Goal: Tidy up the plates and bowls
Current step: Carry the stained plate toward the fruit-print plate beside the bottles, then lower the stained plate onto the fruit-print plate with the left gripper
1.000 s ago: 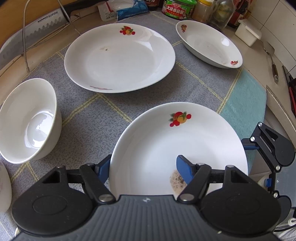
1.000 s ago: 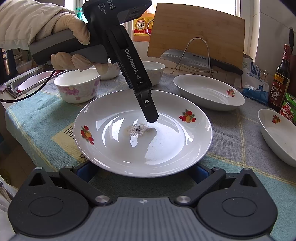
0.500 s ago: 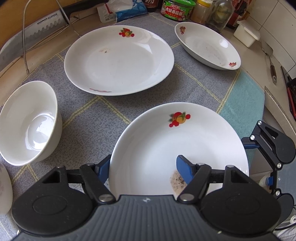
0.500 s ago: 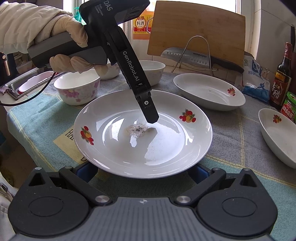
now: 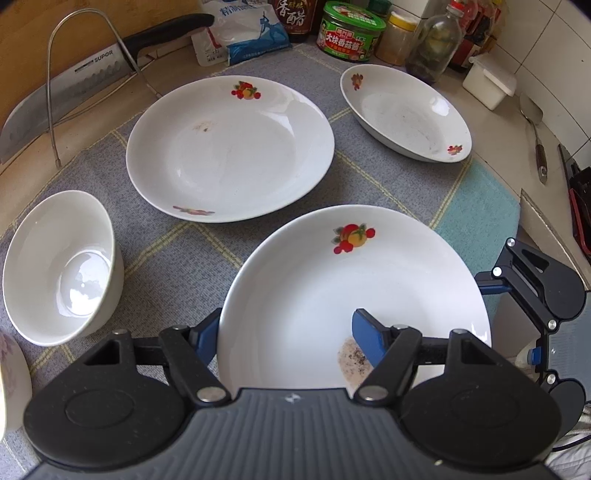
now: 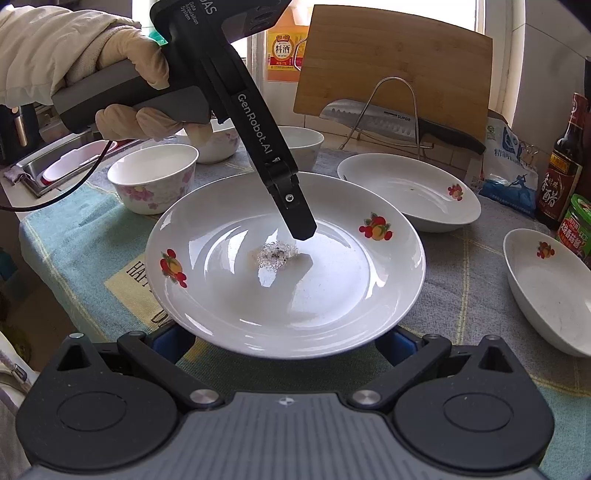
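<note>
A white plate with fruit prints [image 5: 332, 291] [image 6: 295, 288] is held a little above the cloth. My left gripper [image 5: 286, 338] is shut on its rim, one finger [image 5: 365, 339] inside by a dirty speck, one under the edge. My right gripper [image 6: 284, 341] stands open with its fingers under the plate's near edge; it also shows at the right of the left wrist view [image 5: 532, 288]. A second fruit plate [image 5: 229, 147] [image 6: 406, 192] lies beyond. A deep dish [image 5: 402, 110] [image 6: 550, 288] sits further right. A plain white bowl [image 5: 59, 266] leans at the left.
Flowered bowls [image 6: 153, 181] stand at the back left by a sink. A knife in a wire rack [image 6: 399, 118], a cutting board [image 6: 395, 62], a salt bag [image 5: 243, 37], bottles and jars [image 5: 351, 33] line the back. A spatula [image 5: 535, 133] lies on the counter at right.
The plate, held by the left gripper, has risen slightly and moved a little toward the second plate. The right gripper stays under its near edge.
</note>
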The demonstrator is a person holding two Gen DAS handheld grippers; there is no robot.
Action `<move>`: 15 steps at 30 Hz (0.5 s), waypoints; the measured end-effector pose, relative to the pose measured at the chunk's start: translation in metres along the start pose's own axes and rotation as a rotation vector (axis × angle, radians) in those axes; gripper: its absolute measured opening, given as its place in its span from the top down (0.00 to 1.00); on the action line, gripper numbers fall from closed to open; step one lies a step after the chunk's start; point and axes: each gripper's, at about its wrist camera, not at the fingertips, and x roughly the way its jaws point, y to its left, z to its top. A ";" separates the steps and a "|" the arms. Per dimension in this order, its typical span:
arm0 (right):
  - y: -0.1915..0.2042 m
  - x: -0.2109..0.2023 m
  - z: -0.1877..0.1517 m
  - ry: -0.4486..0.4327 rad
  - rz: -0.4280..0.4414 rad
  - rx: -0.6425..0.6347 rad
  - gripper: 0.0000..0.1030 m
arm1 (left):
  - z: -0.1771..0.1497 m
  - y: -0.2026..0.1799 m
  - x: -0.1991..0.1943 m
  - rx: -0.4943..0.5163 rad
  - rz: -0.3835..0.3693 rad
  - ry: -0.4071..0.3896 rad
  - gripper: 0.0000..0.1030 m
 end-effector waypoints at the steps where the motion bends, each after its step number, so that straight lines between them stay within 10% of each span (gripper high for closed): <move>1: -0.002 -0.001 0.000 0.002 0.000 -0.001 0.00 | 0.002 -0.002 -0.001 0.001 0.000 -0.003 0.30; 15: -0.058 -0.029 -0.001 -0.006 -0.023 -0.018 0.00 | 0.056 -0.038 0.006 0.029 0.002 -0.040 0.30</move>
